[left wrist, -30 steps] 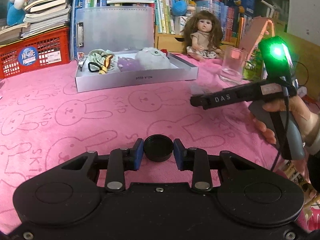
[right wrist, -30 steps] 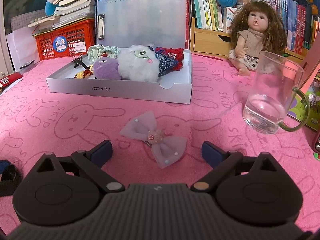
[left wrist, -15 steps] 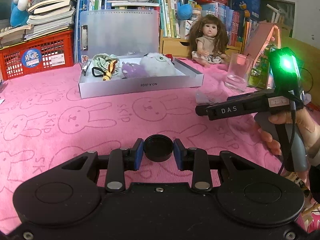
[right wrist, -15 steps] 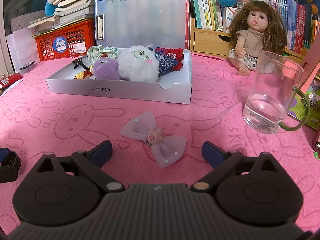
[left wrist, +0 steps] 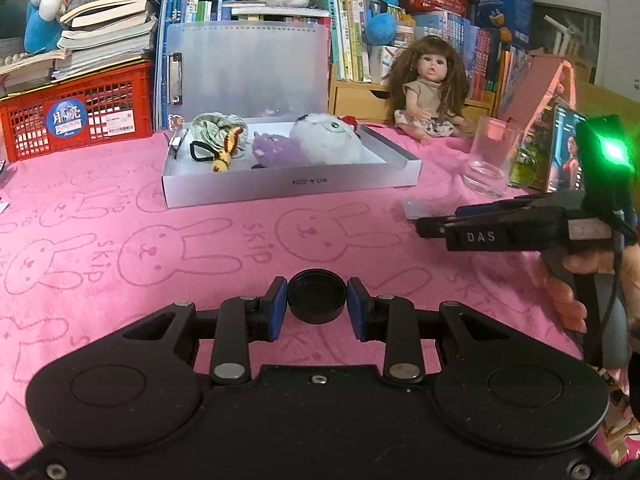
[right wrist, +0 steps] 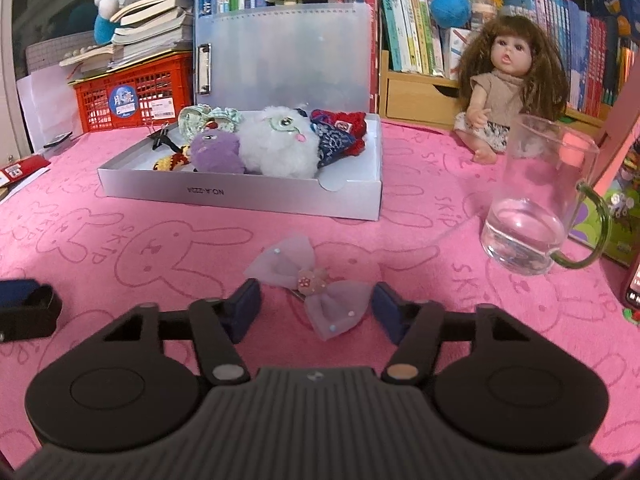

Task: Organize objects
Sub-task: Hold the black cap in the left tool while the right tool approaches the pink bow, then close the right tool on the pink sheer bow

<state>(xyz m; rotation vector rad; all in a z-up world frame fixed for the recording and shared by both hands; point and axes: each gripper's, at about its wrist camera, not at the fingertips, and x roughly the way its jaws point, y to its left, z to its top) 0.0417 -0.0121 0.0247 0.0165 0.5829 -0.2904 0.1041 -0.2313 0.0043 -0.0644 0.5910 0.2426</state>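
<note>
my right gripper (right wrist: 316, 306) closing — bow clip (right wrist: 310, 280) between pads, seemingly untouched; left gripper (left wrist: 316, 302) clamps black cap (left wrist: 316, 295).

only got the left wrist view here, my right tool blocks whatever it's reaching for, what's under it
Observer: A lilac bow hair clip lies on the pink cloth between the right tool's pads, which are closing but not yet pressing it.
Operator: anything behind the white plush in the box
Observer: Yes, a red and blue patterned fabric piece sits beside the white plush, in the box's far right corner.
Operator: glass is empty?
Observer: No, the glass mug holds some water and has a green handle.
</note>
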